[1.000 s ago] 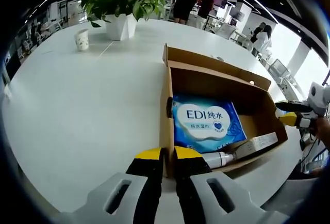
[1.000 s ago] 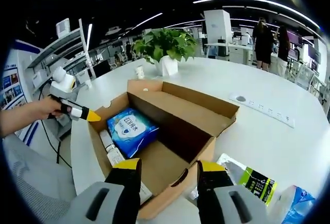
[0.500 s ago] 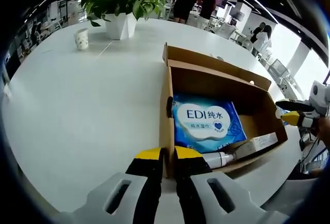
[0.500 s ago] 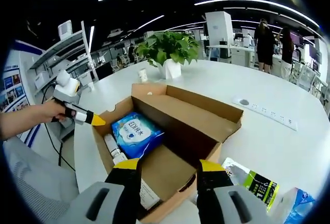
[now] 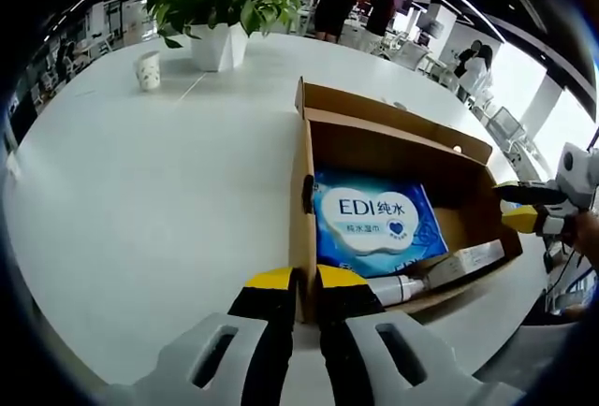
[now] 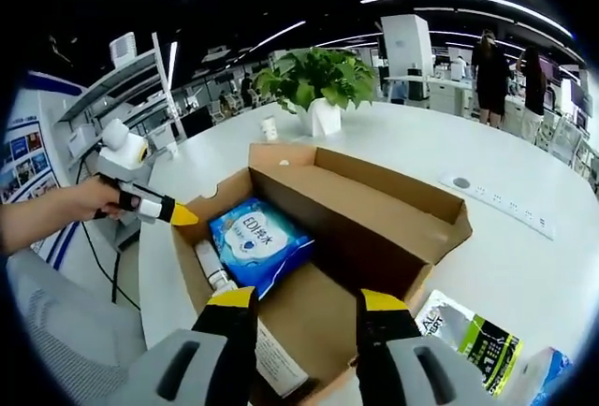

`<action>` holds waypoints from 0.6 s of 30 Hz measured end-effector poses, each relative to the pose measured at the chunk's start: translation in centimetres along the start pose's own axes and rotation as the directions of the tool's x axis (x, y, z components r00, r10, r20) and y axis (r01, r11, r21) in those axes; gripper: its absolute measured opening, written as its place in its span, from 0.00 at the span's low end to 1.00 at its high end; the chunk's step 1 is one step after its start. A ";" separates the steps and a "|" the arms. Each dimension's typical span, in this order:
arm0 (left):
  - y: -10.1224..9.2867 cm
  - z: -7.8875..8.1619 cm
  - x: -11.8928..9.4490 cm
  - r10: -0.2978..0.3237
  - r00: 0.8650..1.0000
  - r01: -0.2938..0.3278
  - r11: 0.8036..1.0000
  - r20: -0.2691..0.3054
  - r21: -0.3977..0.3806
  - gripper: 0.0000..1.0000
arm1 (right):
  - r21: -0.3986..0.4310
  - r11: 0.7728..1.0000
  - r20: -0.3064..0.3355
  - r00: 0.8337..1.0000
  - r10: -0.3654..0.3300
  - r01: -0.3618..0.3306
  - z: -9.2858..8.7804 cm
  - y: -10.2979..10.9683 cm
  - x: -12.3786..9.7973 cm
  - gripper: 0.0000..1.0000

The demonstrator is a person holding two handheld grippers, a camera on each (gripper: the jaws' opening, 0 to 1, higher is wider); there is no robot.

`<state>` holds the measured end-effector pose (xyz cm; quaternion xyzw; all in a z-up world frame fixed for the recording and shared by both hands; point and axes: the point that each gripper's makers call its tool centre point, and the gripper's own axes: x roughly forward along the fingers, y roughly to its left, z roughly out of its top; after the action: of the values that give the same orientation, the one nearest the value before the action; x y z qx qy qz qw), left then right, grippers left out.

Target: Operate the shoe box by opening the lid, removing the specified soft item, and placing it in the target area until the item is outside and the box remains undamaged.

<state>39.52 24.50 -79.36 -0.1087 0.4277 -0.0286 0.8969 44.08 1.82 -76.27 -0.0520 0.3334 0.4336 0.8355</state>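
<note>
A: In the left gripper view, where is the soft item?

B: A blue wet wipes pack lies flat inside the open shoe box, right of centre. Its long axis runs roughly left to right across the frame, label up; the white patch reads "EDI" with Chinese characters beside it. Just below it lie a white tube and a small carton.

A: And the left gripper?

B: Its yellow-tipped jaws are drawn narrow around the box's near wall at bottom centre. The right gripper comes in at the right edge, beside the box's far end. A potted plant and a paper cup stand on the white table at upper left.

A: The right gripper view?

B: The box sits at centre with the pack in its left part, long axis slanting from upper left to lower right, "EDI" legible. The right gripper stands wide apart at the bottom, over the box's near end, holding nothing. The left gripper, in a hand, touches the box's left corner. A green and black packet lies at lower right.
</note>
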 end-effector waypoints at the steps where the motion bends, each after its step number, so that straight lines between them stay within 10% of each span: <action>1: 0.0 0.0 0.0 0.000 1.000 0.000 1.000 0.000 0.001 0.05 | 0.001 1.000 -0.002 1.000 0.002 -0.002 0.0 0.0 0.2 0.38; 18: 0.0 -0.1 0.1 0.003 1.000 -0.003 1.000 -0.003 0.005 0.05 | 0.032 0.998 -0.054 0.997 0.048 -0.046 -0.1 1.2 3.4 0.35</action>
<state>39.53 24.47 -79.49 -0.1056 0.4290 -0.0286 0.8967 44.45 4.85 -78.14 -0.0432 0.3638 0.4466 0.8163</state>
